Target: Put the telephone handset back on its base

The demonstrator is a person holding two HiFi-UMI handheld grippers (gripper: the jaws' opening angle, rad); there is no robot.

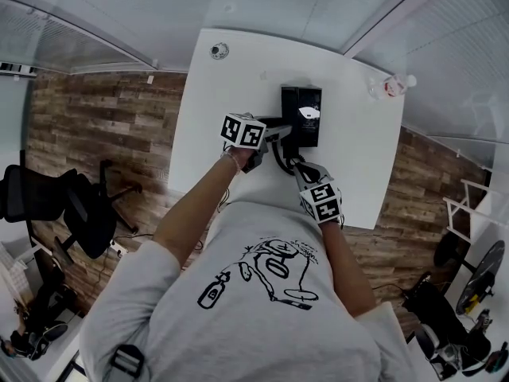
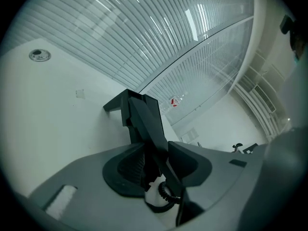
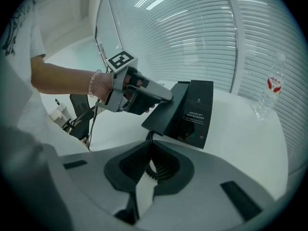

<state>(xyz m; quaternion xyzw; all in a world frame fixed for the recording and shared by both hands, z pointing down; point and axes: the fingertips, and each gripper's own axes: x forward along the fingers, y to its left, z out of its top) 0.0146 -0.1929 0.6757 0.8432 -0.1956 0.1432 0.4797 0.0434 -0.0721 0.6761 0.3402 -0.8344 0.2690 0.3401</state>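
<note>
- Head view: a white worktop (image 1: 208,146) carries the black base (image 1: 304,102) near its middle. A bottle (image 1: 390,86) lies at the far right corner and a round grommet (image 1: 219,50) sits at the far left. The left hand-held gripper (image 1: 277,132) reaches in from the left to the base's left edge, where the handset (image 1: 285,134) is hard to tell from the base. The right hand-held gripper (image 1: 305,170) is nearer, just off the base's near end. The coiled cord (image 1: 280,157) curves between the two.
- Left gripper view: the jaws are pressed onto the handset (image 2: 144,124), which runs up and away from between them, clear of the worktop (image 2: 53,109). The cord (image 2: 168,194) loops out at the handset's near end, just under the jaws. The bottle (image 2: 175,101) shows small and far behind.
- Right gripper view: the jaws stand close together, pinching the cord (image 3: 151,170) between their ribbed pads. Beyond them, the left hand-held gripper (image 3: 166,97) holds the handset (image 3: 161,117) tilted. Its far end is against the left side of the base (image 3: 198,112) and its near end is raised, so it is not seated. A hand (image 3: 103,88) with a bracelet (image 3: 92,83) grips that tool. The bottle (image 3: 270,93) is at the far right.
</note>
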